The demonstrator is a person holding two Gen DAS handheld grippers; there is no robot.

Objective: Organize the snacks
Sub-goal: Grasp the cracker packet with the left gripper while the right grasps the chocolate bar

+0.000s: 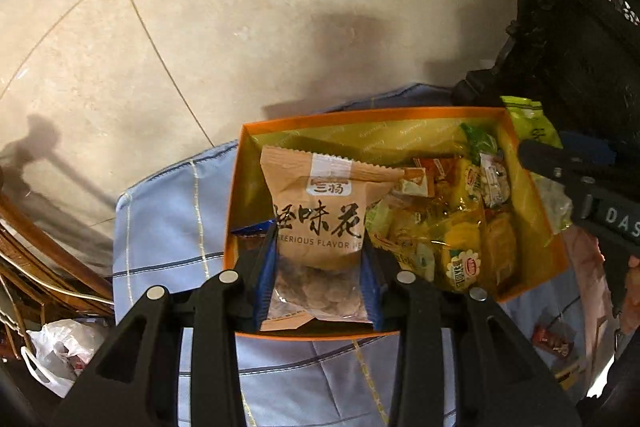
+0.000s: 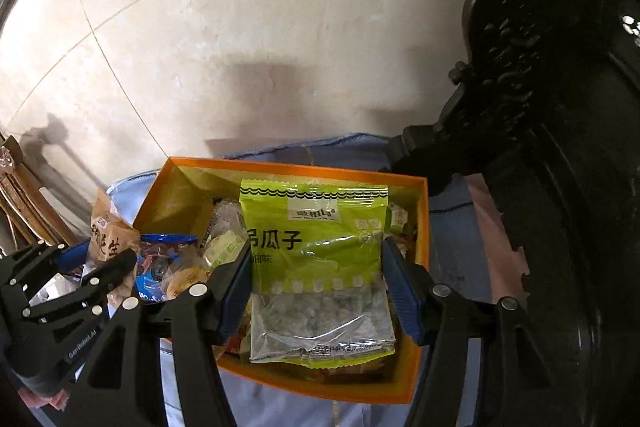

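Orange cardboard makes up the box (image 1: 400, 115) that sits on a pale blue checked cloth (image 1: 160, 227), with beige floor tiles (image 1: 240, 7) beyond it and dark carved furniture (image 1: 580, 47) at the right. Its yellow-lined inside is already heaped along one side with small wrapped snacks (image 1: 460, 227), mostly yellow and green.

The left tool (image 1: 320, 267) hangs tilted down over the near end of the box, its blue pads pressed on both sides of a brown paper-look peanut packet (image 1: 316, 211). That packet stands upright between the fingers, its clear window full of nuts towards the camera and its crimped top pointing into the box; I cannot tell whether it touches the box floor.

The right tool (image 2: 318, 287) is gripping a lime-green packet of melon seeds (image 2: 316, 247) by its side edges, holding it face-on above the opposite end of the box (image 2: 420, 227), clear lower half nearest the camera. From that side the brown packet (image 2: 106, 231) and the left tool (image 2: 92, 267) show at the far left, next to a blue-wrapped snack (image 2: 160, 267) at the box's edge.

A loose red-wrapped sweet (image 1: 554, 341) lies on the cloth outside the box, and a white plastic bag (image 1: 60, 351) sits on the floor at the left.
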